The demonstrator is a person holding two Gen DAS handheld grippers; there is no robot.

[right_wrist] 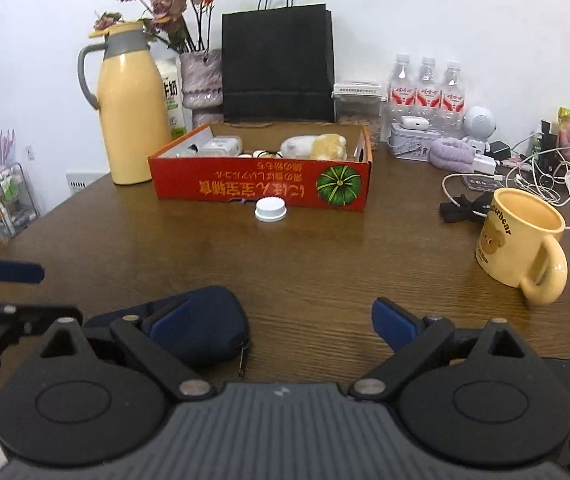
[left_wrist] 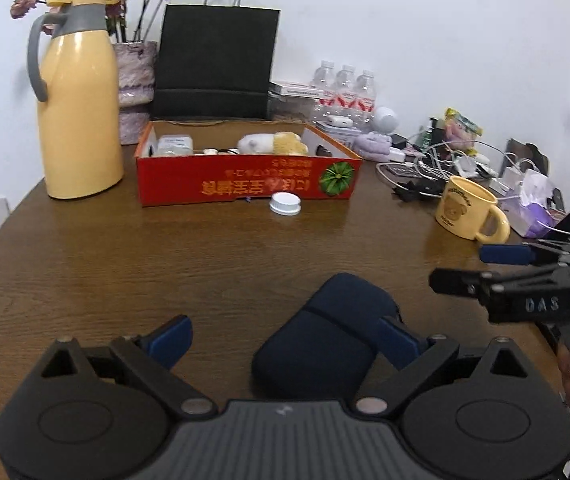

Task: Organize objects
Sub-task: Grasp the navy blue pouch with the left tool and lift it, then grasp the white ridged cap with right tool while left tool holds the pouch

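Observation:
A dark blue zip pouch [left_wrist: 325, 340] lies on the wooden table near the front edge. My left gripper [left_wrist: 285, 338] is open, and the pouch lies between its fingers, against the right one. In the right wrist view the pouch [right_wrist: 209, 320] sits behind the left finger of my right gripper [right_wrist: 285, 324], which is open and empty. The right gripper also shows at the right of the left wrist view [left_wrist: 485, 268]. A red cardboard box [left_wrist: 245, 180] with a plush toy [left_wrist: 273, 143] and small items stands further back. A white bottle cap [left_wrist: 285, 203] lies in front of the box.
A yellow thermos jug [left_wrist: 81, 100], a vase of dried flowers [left_wrist: 137, 80] and a black paper bag [left_wrist: 217, 60] stand at the back. A yellow bear mug [right_wrist: 521, 240] is at the right. Water bottles [right_wrist: 429, 88], cables and chargers [right_wrist: 525, 172] crowd the back right.

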